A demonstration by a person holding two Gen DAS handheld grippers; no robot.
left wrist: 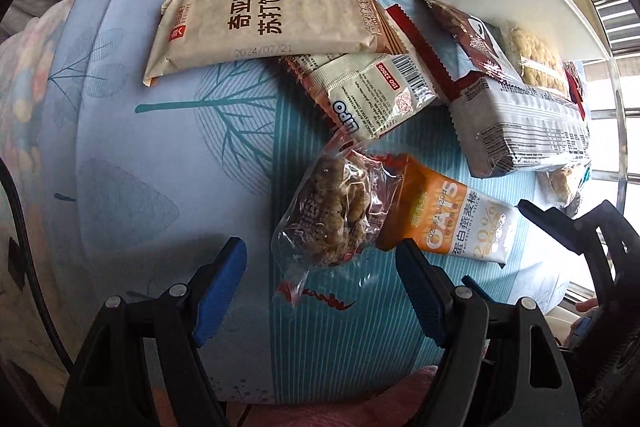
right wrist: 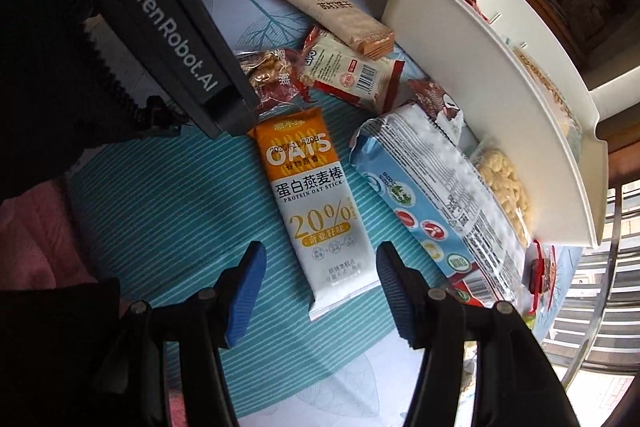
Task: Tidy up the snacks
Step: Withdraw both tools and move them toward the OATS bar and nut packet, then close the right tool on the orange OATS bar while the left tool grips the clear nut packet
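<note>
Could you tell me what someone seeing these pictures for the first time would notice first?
Probably the orange and white OATS protein bar wrapper, lying flat on the teal striped cloth just ahead of the open right gripper. Next, the clear bag of brown clustered snacks ahead of the open left gripper, and the long white plastic bin along the heap's far side.

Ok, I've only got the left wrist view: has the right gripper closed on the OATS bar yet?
Observer: No. The right gripper is open, with the white end of the OATS bar lying between its fingers.
Operator: And what's on the far side of that big white packet?
Observer: The white packet has a blue side with round icons, turned toward the bar.
</note>
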